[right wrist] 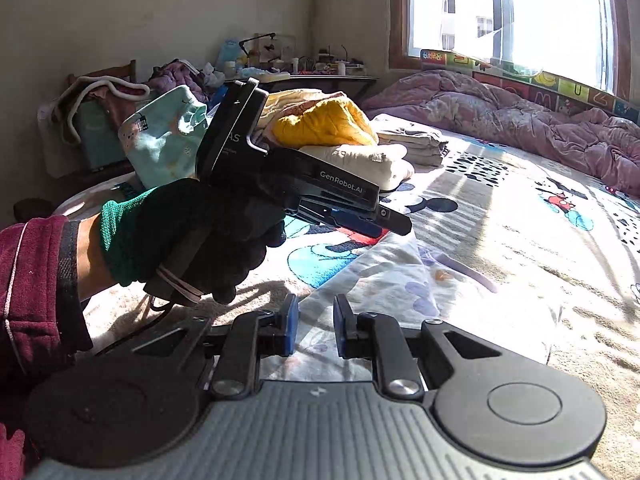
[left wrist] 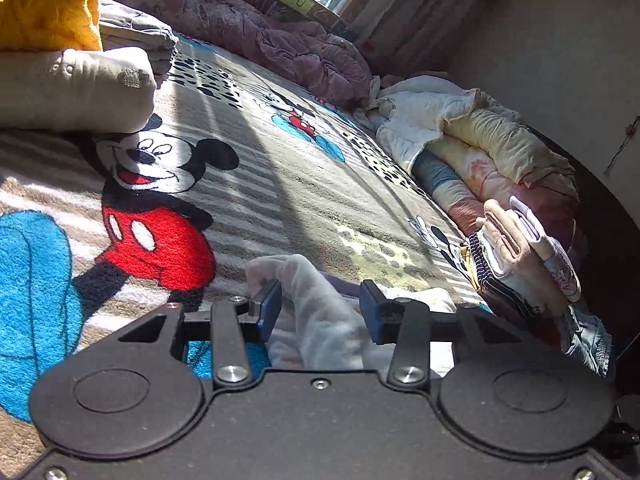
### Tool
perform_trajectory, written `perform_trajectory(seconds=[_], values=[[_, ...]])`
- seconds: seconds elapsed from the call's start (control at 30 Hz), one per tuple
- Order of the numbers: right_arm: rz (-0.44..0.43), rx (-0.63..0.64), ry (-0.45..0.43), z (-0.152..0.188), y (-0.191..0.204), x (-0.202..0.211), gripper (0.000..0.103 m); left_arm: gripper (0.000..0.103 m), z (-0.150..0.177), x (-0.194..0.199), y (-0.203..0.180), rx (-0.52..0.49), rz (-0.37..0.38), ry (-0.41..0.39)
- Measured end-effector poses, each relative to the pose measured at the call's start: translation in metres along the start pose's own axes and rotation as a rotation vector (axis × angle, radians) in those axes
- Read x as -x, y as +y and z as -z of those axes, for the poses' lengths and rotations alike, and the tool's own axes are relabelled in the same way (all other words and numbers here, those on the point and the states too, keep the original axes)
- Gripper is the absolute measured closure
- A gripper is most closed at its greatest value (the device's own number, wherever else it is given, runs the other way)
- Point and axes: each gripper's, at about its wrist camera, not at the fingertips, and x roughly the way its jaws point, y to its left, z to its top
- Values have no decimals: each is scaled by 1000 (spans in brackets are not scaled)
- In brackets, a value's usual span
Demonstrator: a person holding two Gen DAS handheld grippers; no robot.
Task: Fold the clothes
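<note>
Folded stack (left wrist: 76, 88) upper left done; unfolded heap (left wrist: 472, 148) at right remains. White printed garment (right wrist: 400, 280) lower centre lies loose between left gripper (left wrist: 320, 308) jaws, pads apart; right gripper (right wrist: 316, 324) slightly apart, empty

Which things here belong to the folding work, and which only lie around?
For the job: white printed garment, left gripper, right gripper, folded stack.

Lying about: purple quilt, cluttered desk, cartoon blanket.
</note>
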Motion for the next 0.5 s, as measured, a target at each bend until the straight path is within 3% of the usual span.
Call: perform_trajectory(seconds=[0.1, 0.17, 0.23, 0.33, 0.5], values=[[13, 3, 49, 12, -2, -20, 83, 62, 0, -16, 1, 3, 21, 19], [17, 14, 81, 22, 2, -29, 83, 73, -1, -27, -1, -31, 23, 43], [13, 6, 91, 30, 3, -33, 82, 83, -1, -30, 2, -24, 103, 53], [-1, -29, 83, 35, -2, -34, 82, 86, -3, -26, 11, 50, 219, 45], [-3, -44, 89, 39, -5, -39, 81, 84, 3, -46, 34, 216, 202, 119]])
